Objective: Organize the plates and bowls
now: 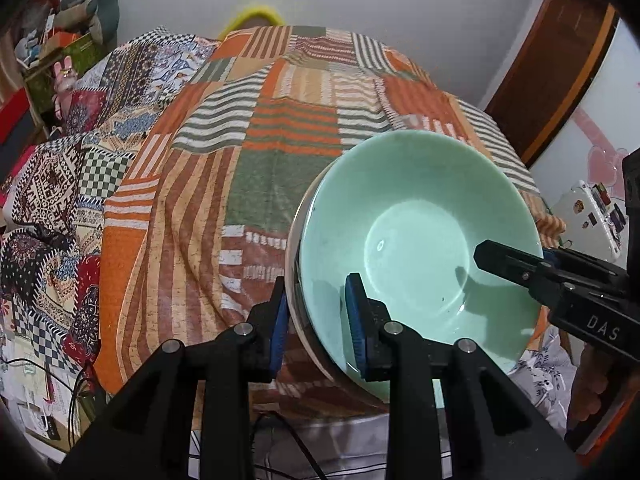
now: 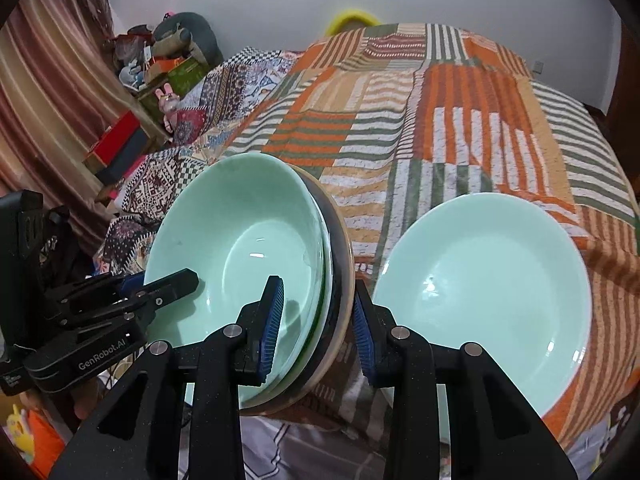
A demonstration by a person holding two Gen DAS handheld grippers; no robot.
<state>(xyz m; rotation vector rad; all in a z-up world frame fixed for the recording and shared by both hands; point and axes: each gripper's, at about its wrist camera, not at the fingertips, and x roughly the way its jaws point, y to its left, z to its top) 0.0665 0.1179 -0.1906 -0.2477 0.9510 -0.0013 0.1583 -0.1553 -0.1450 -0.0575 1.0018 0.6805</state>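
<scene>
A mint green bowl (image 1: pixel 420 220) (image 2: pixel 248 232) is nested on top of a stack, with a dark, cream-edged dish (image 2: pixel 340 264) (image 1: pixel 294 264) underneath. The stack hangs tilted above the patchwork bed cover (image 1: pixel 280 128). My left gripper (image 1: pixel 318 320) (image 2: pixel 160 284) is shut on the stack's left rim, one blue pad inside the bowl and one outside. My right gripper (image 2: pixel 318 324) (image 1: pixel 532 258) is shut on the opposite rim in the same way. A second mint green bowl (image 2: pixel 484 292) lies flat on the cover, just right of the right gripper.
Cluttered shelves with boxes and soft toys (image 2: pixel 168 68) stand at the far left. A wooden door frame (image 1: pixel 552 72) and a white stickered case (image 1: pixel 592 216) are on the right. Cables (image 1: pixel 80 392) run below the bed's near edge.
</scene>
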